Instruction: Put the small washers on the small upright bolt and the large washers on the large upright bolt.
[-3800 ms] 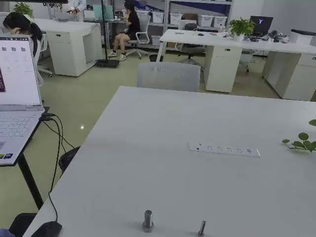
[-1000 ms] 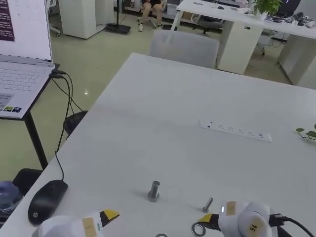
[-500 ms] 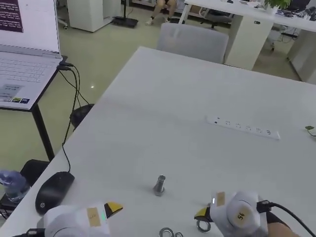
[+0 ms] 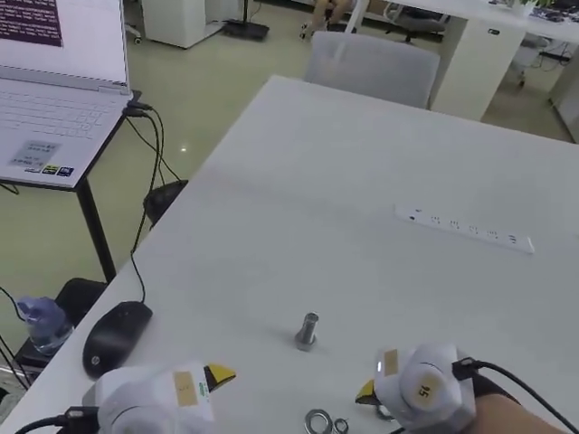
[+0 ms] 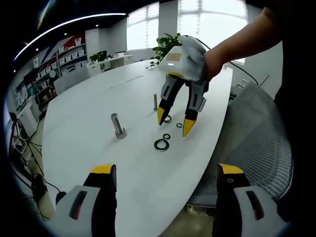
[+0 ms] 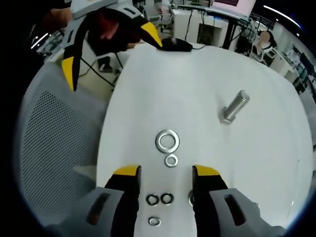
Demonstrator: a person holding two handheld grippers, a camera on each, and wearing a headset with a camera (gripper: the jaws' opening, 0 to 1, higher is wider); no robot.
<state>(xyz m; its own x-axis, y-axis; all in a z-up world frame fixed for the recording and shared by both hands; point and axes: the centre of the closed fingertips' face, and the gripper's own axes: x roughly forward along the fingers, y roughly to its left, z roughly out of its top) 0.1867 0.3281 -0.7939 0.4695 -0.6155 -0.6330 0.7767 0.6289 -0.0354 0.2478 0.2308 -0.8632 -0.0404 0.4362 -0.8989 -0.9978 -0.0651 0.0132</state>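
Note:
The large bolt (image 4: pixel 308 330) stands upright on the white table (image 4: pixel 362 181); it is also in the gripper views (image 5: pixel 117 126) (image 6: pixel 233 107). The thin small bolt (image 5: pixel 155 102) stands behind my right gripper (image 5: pixel 175 122). A large washer (image 6: pixel 167 140) and a small washer (image 6: pixel 171 160) lie flat just ahead of my right gripper (image 6: pixel 166 172), which is open and empty above them. More small washers (image 6: pixel 159 199) lie between its jaws. My left gripper (image 5: pixel 166 170) hangs open and empty off the table's near edge, pointing at the washers (image 5: pixel 161 144).
A black mouse (image 4: pixel 116 334) lies at the table's near left corner. A white power strip (image 4: pixel 466 228) lies further back. A laptop (image 4: pixel 54 81) stands on a side stand to the left. A mesh chair (image 6: pixel 54 148) sits by the near edge.
The head camera has tilted down toward the near edge. Both grippers have risen into the head view, and the right gripper has moved over the washers, now covering the small bolt there.

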